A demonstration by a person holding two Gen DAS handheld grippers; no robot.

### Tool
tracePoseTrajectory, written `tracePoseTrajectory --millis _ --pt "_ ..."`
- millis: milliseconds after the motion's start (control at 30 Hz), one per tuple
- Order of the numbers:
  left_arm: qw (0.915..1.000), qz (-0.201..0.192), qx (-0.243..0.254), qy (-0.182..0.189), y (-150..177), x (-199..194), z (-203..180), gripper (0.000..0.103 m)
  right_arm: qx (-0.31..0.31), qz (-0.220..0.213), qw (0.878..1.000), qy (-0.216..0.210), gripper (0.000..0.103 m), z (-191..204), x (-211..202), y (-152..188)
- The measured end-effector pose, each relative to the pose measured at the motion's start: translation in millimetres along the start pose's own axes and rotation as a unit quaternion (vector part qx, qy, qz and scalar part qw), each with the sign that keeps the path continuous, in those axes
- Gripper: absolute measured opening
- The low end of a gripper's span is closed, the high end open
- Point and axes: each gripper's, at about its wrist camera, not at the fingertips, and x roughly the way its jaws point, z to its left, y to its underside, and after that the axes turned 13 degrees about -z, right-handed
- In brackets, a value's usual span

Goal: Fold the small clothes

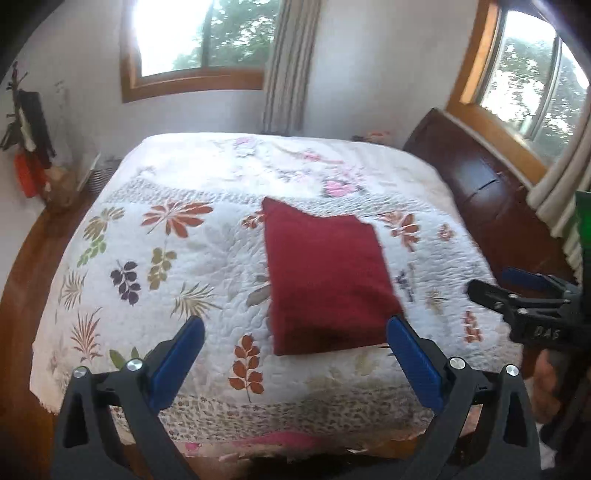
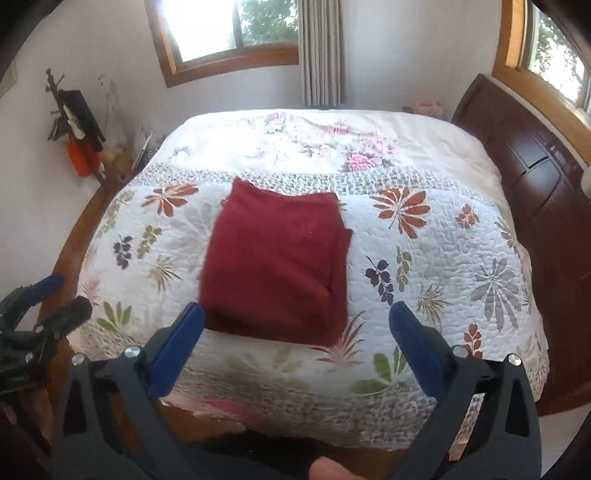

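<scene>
Bedroom w/ two wood-framed windows, a bed under a leaf-print quilt, dark wooden headboard off to the right. Centre stage: a dark red garment, lying flat on the quilt as a neat rectangle, layered edges showing along its right side, so it looks folded already.

Left gripper hangs above the near end of the garment, fingers spread wide apart, nothing between them. Right gripper same story: fingers well apart, empty, poised over the garment's near edge. Neither is touching cloth, as far as I can tell.

Risks from here, my read: any further pinch at that near edge could catch only the top layer and peel the stack open. Fingers digging too deep could snag the quilt along w/ the cloth and drag both. The far-left corner pokes out a bit; a tug from one side only would skew the rectangle. And w/ both grippers working close, they could bump.
</scene>
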Motion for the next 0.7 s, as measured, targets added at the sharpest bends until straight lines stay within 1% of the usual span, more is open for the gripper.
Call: tracePoseTrajectory --millis 33,67,100,167,300,400,500,567,700 --pt "1.0000 0.002 -0.001 0.005 -4.5 -4.5 0.9 0.099 0.008 -0.003 1.000 0.002 0.100 4.4 -6.8 -3.1" --pt "0.9996 0.015 -0.004 0.022 -9.6 -7.6 4.3 0.099 0.009 -0.008 1.000 0.009 0.100 8.3 -12.3 -4.7" --pt "0.9992 0.024 -0.005 0.030 -11.9 -9.5 5.5 0.099 0.005 -0.010 1.000 0.017 0.100 12.1 -18.3 -6.6" --pt "0.9990 0.036 -0.008 0.025 -15.3 -13.0 10.6 0.099 -0.001 -0.015 0.999 0.035 0.100 22.3 -24.7 -7.5" --pt "0.9995 0.031 0.001 0.013 -16.1 -25.4 18.3 0.099 -0.014 -0.015 0.997 0.076 0.100 42.8 -30.6 -2.1" --pt "0.9991 0.041 0.009 0.009 -4.7 -21.6 28.1 0.099 -0.013 -0.009 0.996 0.083 0.100 54.7 -33.8 2.3" --pt "0.9983 0.054 0.005 0.021 4.1 -18.3 36.8 0.099 -0.012 -0.003 0.996 0.084 0.100 67.1 -37.5 6.9" --pt "0.9981 0.055 0.006 0.027 8.7 -18.9 41.3 0.099 -0.007 0.001 0.997 0.081 0.100 73.2 -40.1 9.1" --pt "0.9981 0.053 0.012 0.030 11.4 -22.2 47.1 0.099 -0.017 -0.009 0.995 0.095 0.100 86.4 -47.4 12.3"
